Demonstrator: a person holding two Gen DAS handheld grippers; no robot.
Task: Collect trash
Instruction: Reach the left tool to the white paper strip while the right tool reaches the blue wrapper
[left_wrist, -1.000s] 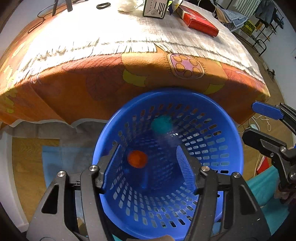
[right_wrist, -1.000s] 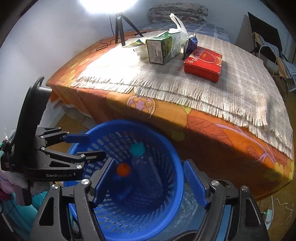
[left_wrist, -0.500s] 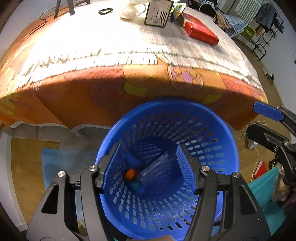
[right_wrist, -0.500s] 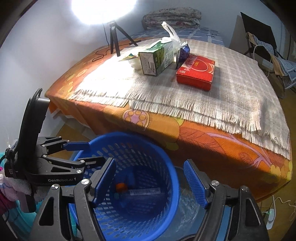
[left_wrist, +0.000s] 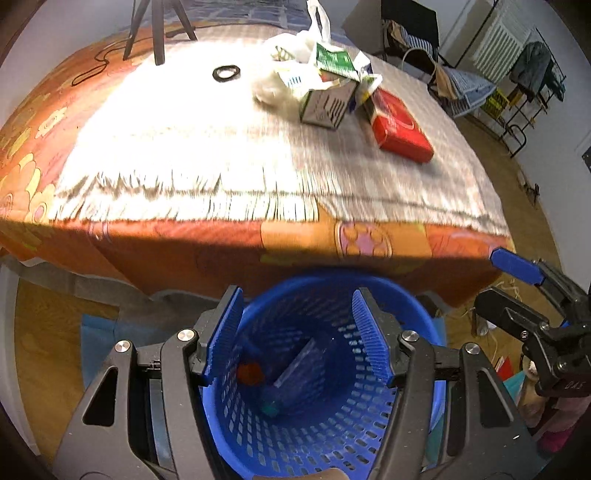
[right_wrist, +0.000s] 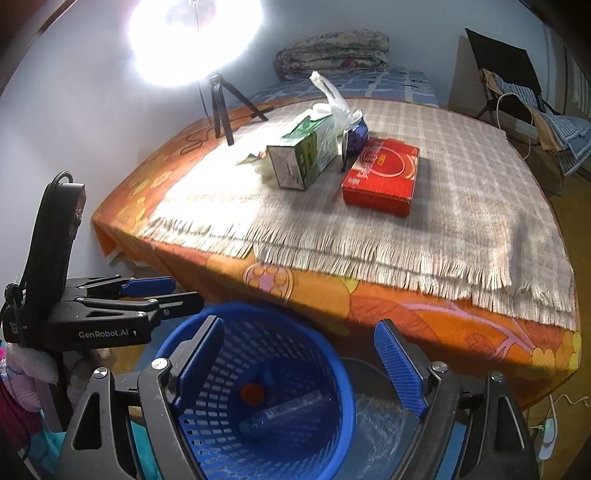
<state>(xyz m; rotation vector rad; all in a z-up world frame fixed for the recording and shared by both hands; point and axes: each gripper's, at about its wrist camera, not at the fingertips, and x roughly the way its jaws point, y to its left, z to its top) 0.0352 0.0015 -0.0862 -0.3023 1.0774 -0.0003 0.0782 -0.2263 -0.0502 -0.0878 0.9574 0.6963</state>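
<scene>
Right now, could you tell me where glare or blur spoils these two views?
Right wrist view: the lamp blows out to white, washing the wall. Left wrist view: motion blur smears the fringed cloth and the carton; its near-left part is overexposed.

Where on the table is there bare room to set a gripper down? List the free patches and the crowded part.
Free: the woven cloth right of the red box, the strip between the boxes and the fringe, and the patch left of the carton, near the black ring. Crowded: the far middle, where carton, plastic bag and red box cluster.
</scene>
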